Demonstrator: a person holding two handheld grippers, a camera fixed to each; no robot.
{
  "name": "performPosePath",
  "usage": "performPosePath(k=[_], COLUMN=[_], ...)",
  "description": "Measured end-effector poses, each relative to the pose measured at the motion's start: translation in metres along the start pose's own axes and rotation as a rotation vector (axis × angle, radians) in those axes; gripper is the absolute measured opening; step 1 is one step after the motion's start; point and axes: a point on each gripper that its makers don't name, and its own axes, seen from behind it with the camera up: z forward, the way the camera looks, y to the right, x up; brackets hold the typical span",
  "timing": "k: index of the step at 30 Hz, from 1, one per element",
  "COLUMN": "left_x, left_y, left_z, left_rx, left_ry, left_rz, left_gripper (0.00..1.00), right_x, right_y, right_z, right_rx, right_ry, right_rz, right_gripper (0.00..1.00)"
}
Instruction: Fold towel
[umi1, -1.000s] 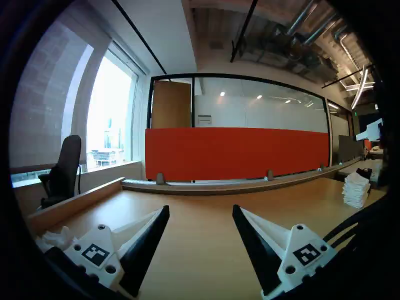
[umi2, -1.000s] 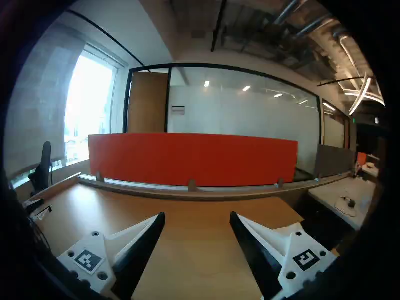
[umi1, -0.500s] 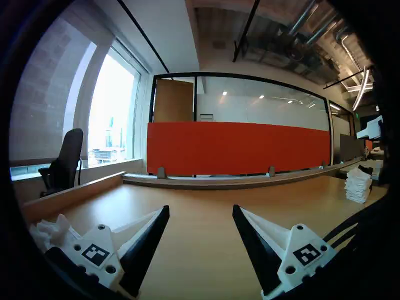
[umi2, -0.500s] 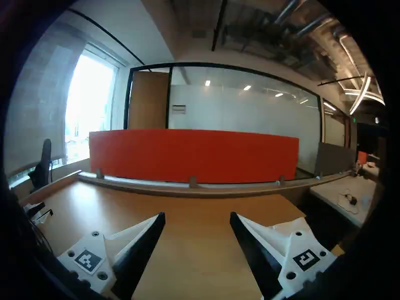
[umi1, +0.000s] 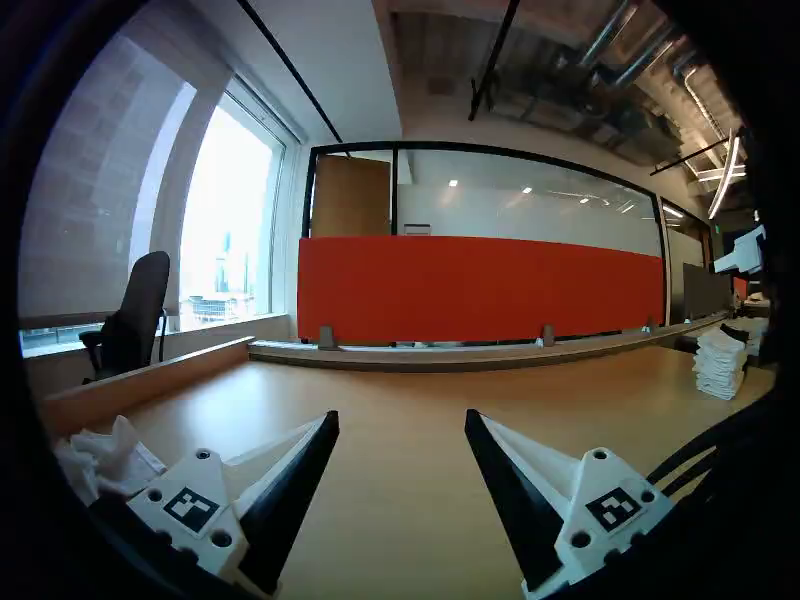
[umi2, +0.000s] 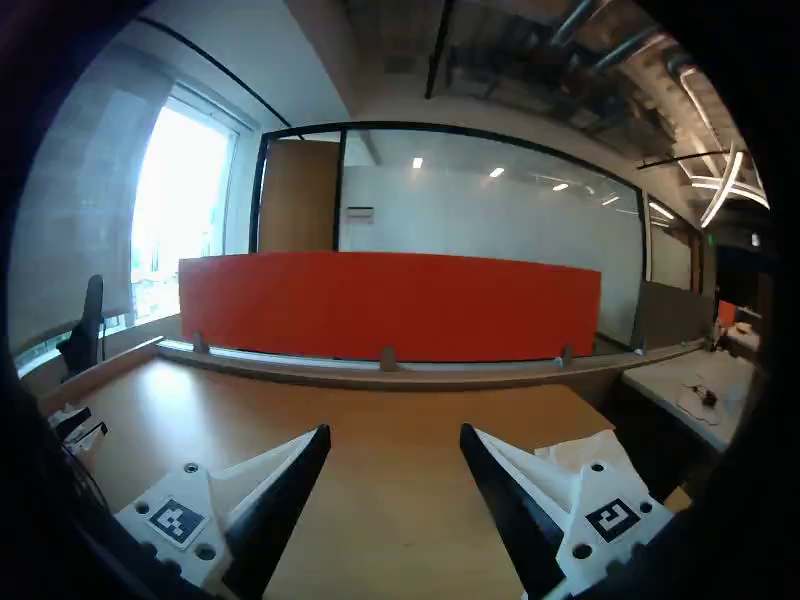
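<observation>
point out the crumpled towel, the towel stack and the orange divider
crumpled towel (umi1: 105, 458): left gripper view, on its rumpled middle, lower left.
towel stack (umi1: 720, 362): left gripper view, on the stack's side, far right.
orange divider (umi2: 390, 305): right gripper view, on the middle of its panel.

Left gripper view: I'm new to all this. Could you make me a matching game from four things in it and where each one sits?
Things:
1. crumpled white towel
2. stack of folded towels
3. office chair
4. orange screen

Places:
A. by the window
B. along the far edge of the desk
C. on the desk, far right
D. low left, beside the open left tongs

Pairs: 1-D, 2-C, 3-A, 4-B
</observation>
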Motion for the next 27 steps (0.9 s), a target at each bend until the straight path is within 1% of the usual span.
performPosePath(k=[5, 11, 27], left_x=[-0.0018, -0.0014, -0.0020], left_y=[-0.0029, -0.0053, -0.0025], left_z=[0.0010, 0.0044, 0.0028], left_rx=[0.005, 0.012, 0.010], left_ry=[-0.001, -0.003, -0.004], left_rz=[0.013, 0.014, 0.017], left_gripper=[0.93, 0.93, 0.93], right_x=[-0.0012, -0.0032, -0.0027], right_y=[0.0006, 0.0013, 0.0024], right_z=[0.0016, 0.0037, 0.0074], right_rx=[0.002, 0.001, 0.001], right_ry=[-0.002, -0.007, -0.007], right_rz=[0.000, 0.000, 0.002], right_gripper=[1.00, 1.00, 1.00])
